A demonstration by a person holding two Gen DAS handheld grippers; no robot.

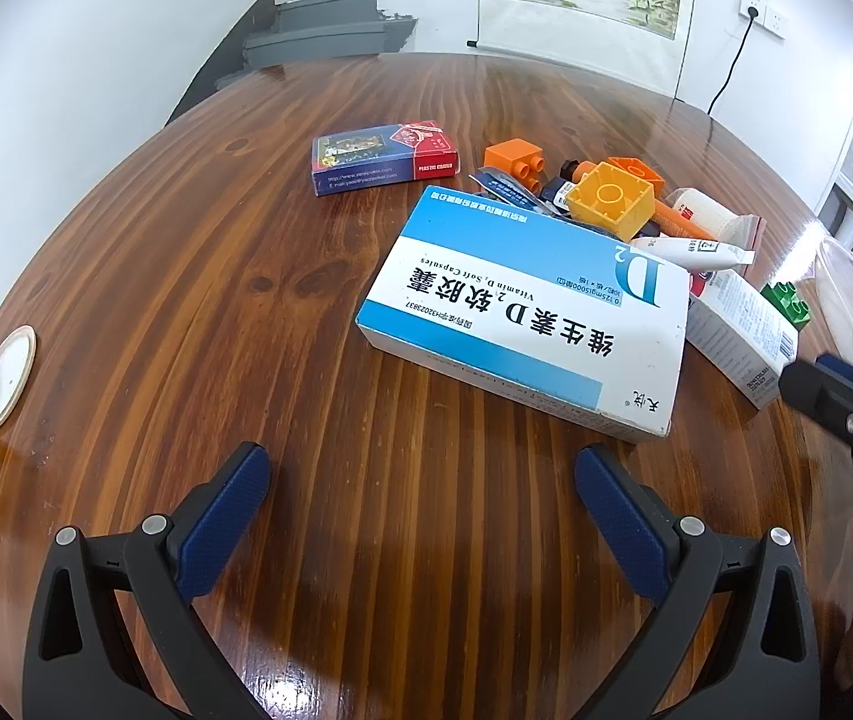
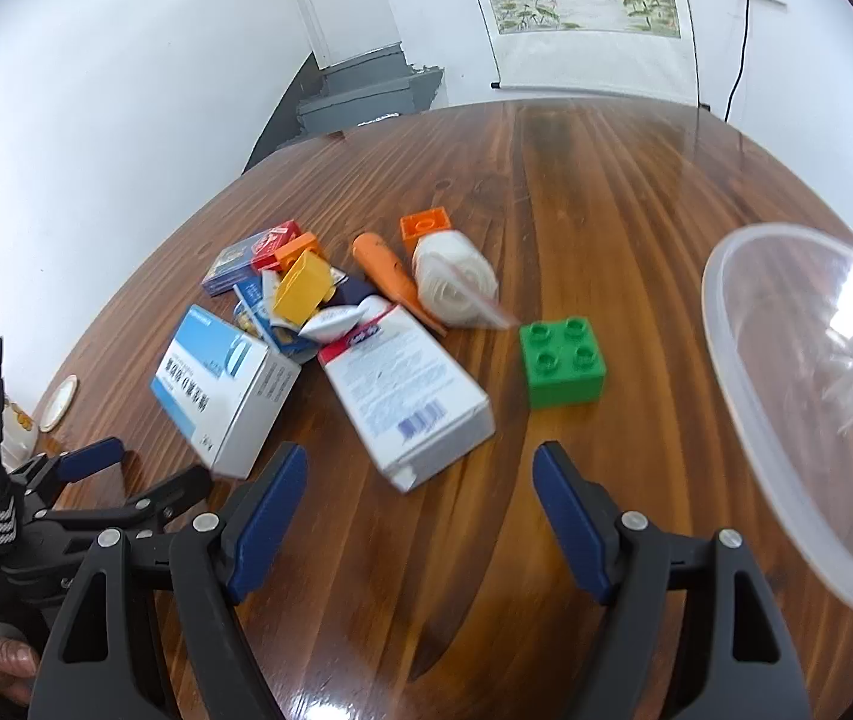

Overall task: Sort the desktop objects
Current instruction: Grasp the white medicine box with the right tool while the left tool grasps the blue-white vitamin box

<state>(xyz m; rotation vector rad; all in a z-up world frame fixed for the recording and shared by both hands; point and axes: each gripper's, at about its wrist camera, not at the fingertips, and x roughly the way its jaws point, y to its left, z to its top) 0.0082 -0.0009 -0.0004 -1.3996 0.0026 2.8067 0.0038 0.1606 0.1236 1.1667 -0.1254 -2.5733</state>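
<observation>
Right gripper hangs empty, jaws apart, near the green brick.

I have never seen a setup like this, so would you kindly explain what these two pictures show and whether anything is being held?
A person holds a hand-operated gripper in each hand, each with a fisheye camera looking along its fingers. One picture is from the left gripper, the other from the right gripper. Both are open and hold nothing. On the wooden table lies a pile to sort: a blue-and-white vitamin box, a white carton, a card deck, a yellow block, a green block and a gauze roll. A clear plastic bowl sits at the right.
</observation>
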